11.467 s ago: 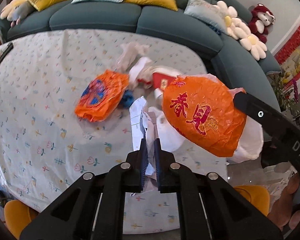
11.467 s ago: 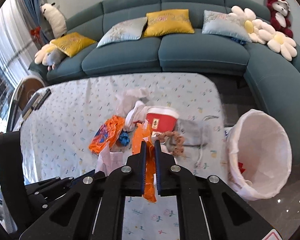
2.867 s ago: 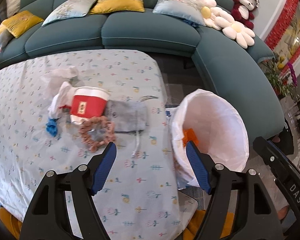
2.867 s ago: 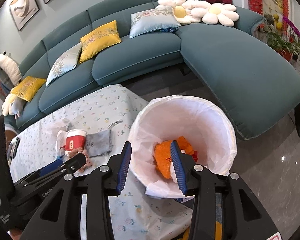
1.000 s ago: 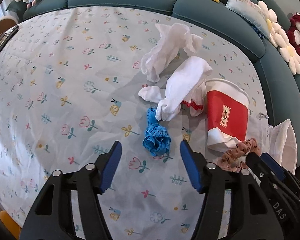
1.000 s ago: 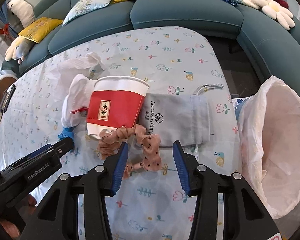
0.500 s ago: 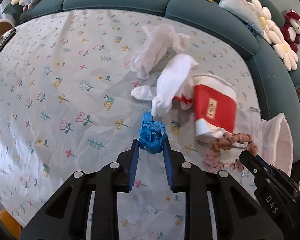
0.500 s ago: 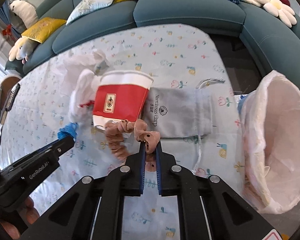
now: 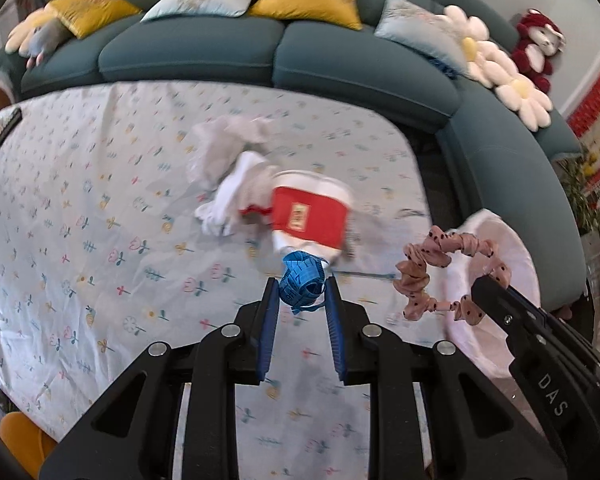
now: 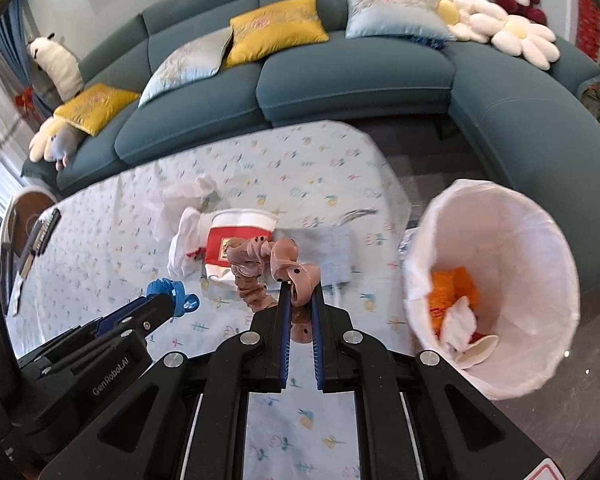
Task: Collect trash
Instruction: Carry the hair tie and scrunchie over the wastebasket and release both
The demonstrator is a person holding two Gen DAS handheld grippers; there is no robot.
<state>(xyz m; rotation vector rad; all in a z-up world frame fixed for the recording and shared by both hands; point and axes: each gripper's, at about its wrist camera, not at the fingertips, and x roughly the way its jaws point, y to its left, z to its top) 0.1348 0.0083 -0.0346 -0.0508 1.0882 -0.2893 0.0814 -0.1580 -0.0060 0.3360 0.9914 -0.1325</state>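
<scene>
Floral tablecloth (image 9: 80, 208) fills the middle of both views, with a teal sofa (image 10: 340, 76) curving along the top. Left gripper (image 9: 302, 290), bottom centre of its view, has its fingers closed on a blue coiled tape measure (image 9: 302, 280), held above the cloth. Right gripper (image 10: 300, 300) pinches a pink dotted scrunchie (image 10: 272, 264) between nearly closed fingers; the loop hangs free. Red paper cup (image 9: 310, 220) lies on its side at frame centre, touching white socks (image 9: 236, 196) to its left. White-lined trash bin (image 10: 540, 240) stands at the right edge, beside the table, holding orange and white scraps.
</scene>
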